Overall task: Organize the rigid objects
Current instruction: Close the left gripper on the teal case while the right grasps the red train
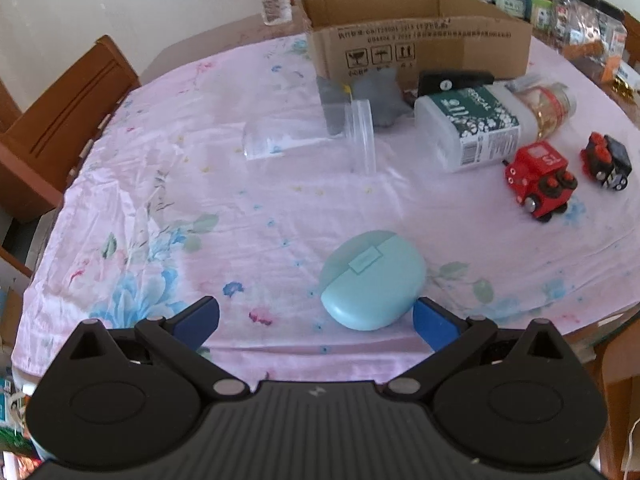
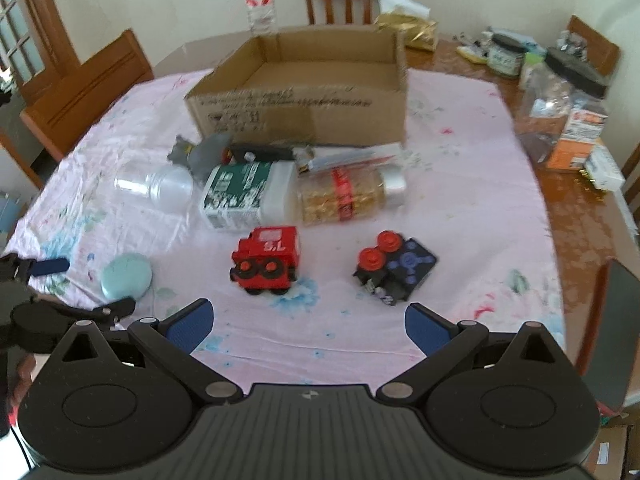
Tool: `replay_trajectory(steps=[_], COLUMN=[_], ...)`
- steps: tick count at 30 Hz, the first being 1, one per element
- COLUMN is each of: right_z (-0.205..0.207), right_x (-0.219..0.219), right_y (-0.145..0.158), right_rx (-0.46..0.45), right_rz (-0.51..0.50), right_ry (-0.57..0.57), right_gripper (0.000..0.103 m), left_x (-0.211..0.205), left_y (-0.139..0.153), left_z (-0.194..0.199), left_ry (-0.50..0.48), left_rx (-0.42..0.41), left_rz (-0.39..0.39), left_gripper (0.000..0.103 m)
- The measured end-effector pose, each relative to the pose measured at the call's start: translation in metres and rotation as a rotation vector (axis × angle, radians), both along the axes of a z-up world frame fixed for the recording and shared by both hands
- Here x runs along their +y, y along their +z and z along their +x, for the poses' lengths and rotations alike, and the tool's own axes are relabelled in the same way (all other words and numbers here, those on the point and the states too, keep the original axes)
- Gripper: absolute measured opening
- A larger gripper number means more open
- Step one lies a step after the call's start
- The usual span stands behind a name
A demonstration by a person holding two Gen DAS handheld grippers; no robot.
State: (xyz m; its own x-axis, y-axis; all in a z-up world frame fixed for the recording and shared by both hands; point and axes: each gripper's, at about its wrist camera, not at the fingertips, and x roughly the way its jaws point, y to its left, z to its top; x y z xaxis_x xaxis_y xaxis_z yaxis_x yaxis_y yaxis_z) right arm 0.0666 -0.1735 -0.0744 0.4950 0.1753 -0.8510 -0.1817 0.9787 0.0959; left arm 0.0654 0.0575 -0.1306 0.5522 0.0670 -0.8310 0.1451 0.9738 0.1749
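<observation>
A teal oval case [image 1: 373, 280] lies on the pink floral tablecloth [image 1: 200, 184], just ahead of my open left gripper [image 1: 316, 322], close to its right finger. It also shows in the right wrist view [image 2: 126, 275], with the left gripper [image 2: 86, 286] around it. My right gripper [image 2: 309, 326] is open and empty, behind a red toy train [image 2: 266, 260] and a black toy car [image 2: 394, 268]. An open cardboard box [image 2: 304, 96] stands at the back. In front of it lie a clear cup [image 2: 158, 186], a green-labelled container [image 2: 248, 194] and a jar [image 2: 348, 196].
A water bottle [image 2: 261, 0] stands behind the box. Wooden chairs [image 2: 86, 92] surround the table. Jars, bags and packets [image 2: 560, 100] crowd the bare wooden far right. A grey object [image 2: 204, 150] and a black item [image 2: 260, 152] lie against the box front.
</observation>
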Motion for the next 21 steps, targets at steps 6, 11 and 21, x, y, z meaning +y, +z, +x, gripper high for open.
replay_trajectory(steps=[6,11,21], right_z=[0.012,0.018,0.035], right_x=[0.011,0.024,0.058], right_y=[-0.018,-0.029,-0.046], right_rx=[0.042,0.062,0.036], right_rz=[-0.021,-0.015,-0.039], right_ry=[0.039,0.087,0.21], right_gripper=[0.103,0.103,0.103], left_x=[0.004,0.012,0.026], left_y=[-0.004,-0.006,-0.008], left_z=[0.02,0.039,0.041], left_ry=[-0.021,-0.006,0.022], left_rx=[0.002,0.007,0.051], left_rz=[-0.024,-0.064,-0.145], left_gripper=[0.103,0.103,0.103])
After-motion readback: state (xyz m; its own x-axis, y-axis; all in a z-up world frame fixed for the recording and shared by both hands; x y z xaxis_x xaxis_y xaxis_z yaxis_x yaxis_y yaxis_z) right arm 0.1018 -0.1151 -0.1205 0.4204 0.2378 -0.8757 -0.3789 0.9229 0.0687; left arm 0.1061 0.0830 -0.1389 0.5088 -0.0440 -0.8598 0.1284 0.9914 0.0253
